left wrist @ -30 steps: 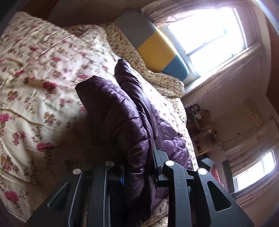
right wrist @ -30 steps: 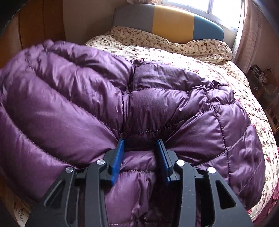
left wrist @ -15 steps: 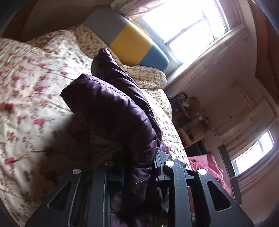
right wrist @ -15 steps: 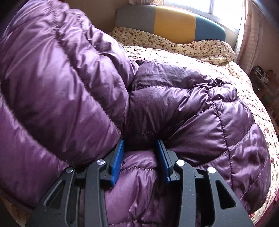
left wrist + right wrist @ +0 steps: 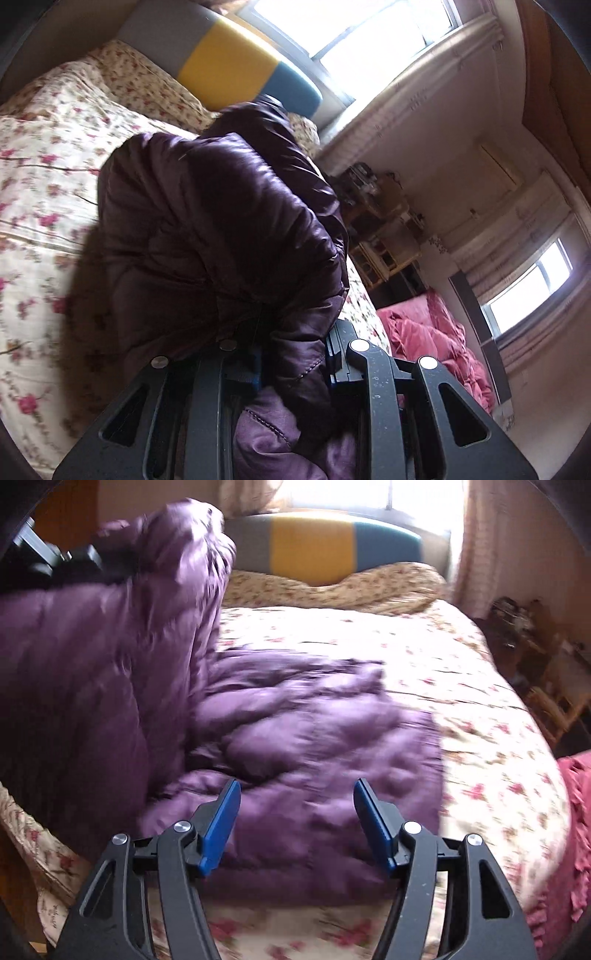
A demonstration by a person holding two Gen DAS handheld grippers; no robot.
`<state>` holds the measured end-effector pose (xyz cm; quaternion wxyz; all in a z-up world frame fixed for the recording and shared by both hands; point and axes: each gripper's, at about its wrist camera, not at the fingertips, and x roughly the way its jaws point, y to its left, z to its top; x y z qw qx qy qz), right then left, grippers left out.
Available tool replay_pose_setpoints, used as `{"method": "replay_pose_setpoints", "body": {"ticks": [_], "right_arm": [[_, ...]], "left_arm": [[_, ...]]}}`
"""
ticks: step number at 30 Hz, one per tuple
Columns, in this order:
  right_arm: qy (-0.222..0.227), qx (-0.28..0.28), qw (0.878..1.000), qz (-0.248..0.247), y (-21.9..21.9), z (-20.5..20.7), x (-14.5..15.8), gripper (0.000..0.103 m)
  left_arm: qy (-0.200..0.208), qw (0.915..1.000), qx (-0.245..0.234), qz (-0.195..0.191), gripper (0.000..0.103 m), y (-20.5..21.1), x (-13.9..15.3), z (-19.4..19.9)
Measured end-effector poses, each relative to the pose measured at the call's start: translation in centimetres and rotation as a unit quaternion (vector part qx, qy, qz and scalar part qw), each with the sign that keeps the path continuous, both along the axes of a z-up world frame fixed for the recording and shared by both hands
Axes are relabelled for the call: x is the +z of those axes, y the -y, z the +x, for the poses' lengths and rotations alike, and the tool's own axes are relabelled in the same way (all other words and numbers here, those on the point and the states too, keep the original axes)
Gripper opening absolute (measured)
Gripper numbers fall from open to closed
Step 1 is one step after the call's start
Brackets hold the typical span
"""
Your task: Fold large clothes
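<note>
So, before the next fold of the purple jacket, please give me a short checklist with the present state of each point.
1. Left tool shut on the jacket: ok.
2. Right tool free of the jacket; its jaws have just been opening and nothing is between them: ok.
3. Lifted part clear of the bed: ok.
4. Lower part lying flat: cannot tell, the picture is blurred.
5. Sleeves tucked in: cannot tell.

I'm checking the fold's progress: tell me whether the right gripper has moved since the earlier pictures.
Yes. The right gripper has backed off the purple jacket, away from the headboard; its jaws have just been opening, with nothing between them.
</note>
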<state>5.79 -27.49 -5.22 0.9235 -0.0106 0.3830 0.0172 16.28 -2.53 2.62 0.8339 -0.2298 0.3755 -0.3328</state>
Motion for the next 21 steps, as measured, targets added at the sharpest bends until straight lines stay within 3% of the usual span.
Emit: {"method": "replay_pose_setpoints", "body": {"ticks": [6, 13, 21], "right_arm": [[-0.013, -0.087, 0.996, -0.014, 5.9, -2.8, 0.3, 0.070], [-0.043, -0.180, 0.983, -0.004, 11.2, -4.5, -1.0, 0.071], [-0.061, -0.208, 0.976, 0.011, 13.3, -4.9, -2.1, 0.072]], "left_arm": [[-0.021, 0.9989, -0.028, 0.030, 0.034, 5.7, -1.8, 1.7], [-0.035, 0.9956, -0.049, 0.072, 0.046, 11.5, -4.5, 2.9], [-0.019, 0.9869, -0.078, 0.140, 0.047, 16.3, -7.2, 3.6]]}}
